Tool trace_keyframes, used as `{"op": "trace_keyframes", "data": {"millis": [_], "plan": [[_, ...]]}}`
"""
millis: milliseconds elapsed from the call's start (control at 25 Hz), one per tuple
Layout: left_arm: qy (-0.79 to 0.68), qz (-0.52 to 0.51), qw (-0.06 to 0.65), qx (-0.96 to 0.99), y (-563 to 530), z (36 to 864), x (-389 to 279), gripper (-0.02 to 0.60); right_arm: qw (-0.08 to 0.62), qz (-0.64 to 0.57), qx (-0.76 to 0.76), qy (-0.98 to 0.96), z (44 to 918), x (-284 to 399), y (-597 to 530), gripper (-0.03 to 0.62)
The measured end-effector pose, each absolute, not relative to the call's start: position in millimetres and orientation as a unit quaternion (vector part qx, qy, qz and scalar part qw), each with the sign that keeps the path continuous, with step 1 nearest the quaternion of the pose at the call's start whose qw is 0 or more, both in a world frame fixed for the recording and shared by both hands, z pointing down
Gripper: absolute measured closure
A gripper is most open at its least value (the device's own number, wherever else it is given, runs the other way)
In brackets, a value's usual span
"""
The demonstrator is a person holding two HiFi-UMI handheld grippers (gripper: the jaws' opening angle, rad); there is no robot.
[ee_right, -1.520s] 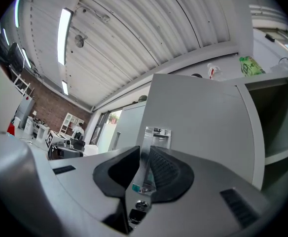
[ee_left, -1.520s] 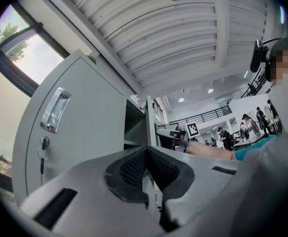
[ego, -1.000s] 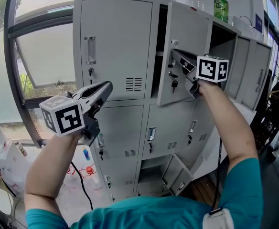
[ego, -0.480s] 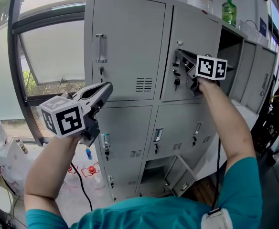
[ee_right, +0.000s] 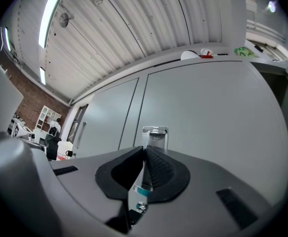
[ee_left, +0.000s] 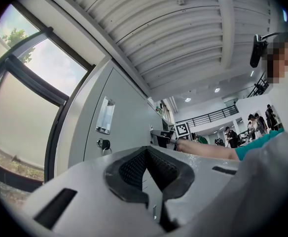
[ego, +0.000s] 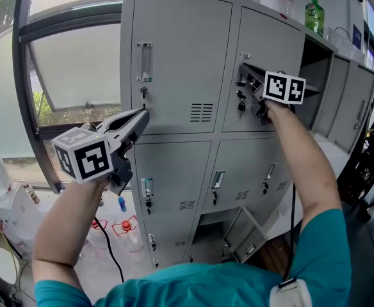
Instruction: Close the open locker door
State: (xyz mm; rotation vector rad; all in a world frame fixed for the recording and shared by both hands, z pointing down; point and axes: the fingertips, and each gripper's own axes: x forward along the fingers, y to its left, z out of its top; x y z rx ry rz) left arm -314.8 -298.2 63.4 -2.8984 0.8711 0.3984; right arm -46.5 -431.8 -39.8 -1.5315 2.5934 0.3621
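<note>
My right tool (ego: 248, 80) is clamped on the slim chrome pull handle (ee_right: 155, 134) of the pale grey metal locker door (ego: 273, 50), which sits upper centre-right in the head view. In the right gripper view the two ribbed pads are pinched on the handle's lower part and its top stands above them. I hold it there because the handle is the only thing on that flat panel to grip, and it sits at the free edge, away from the hinge, where a push counts most.

The door looks nearly flush with the taller grey door (ego: 174, 62) to its left, with only a thin seam between them. I judge the swing to be all but finished. What remains is pressing the door home, and I can't tell whether the latch has caught. A small key (ego: 241, 105) hangs from the lock just under the handle, so I would push straight in to avoid knocking it.

My left tool (ego: 140, 112) sits at the lower left of the frame with its jaws together on nothing. It points towards the lockers and touches none of them. It is parked there because this job needs one hand.

At bottom centre a smaller grey door (ego: 241, 232) hangs ajar.
</note>
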Motion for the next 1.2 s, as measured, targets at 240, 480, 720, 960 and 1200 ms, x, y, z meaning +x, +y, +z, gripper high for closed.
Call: {"op": "trace_keyframes", "data": {"millis": [240,480,720,960,1200], "plan": [[0.282,0.128,0.041,-0.95,-299,69,-314,0.578,0.055,0.12,-0.516,0.846,-39,-47,-433,0.576],[0.28,0.127,0.038,-0.951,-294,72,-315,0.578,0.052,0.133,-0.527,0.838,-39,-44,-423,0.576],[0.276,0.127,0.034,-0.952,-288,74,-310,0.578,0.066,0.156,-0.507,0.845,-31,-48,-378,0.576],[0.272,0.119,0.037,-0.954,-284,78,-297,0.578,0.069,0.123,-0.474,0.869,21,-47,-322,0.576],[0.251,0.119,0.042,-0.96,-283,79,-282,0.578,0.071,0.114,-0.476,0.869,43,-32,-298,0.576]]}}
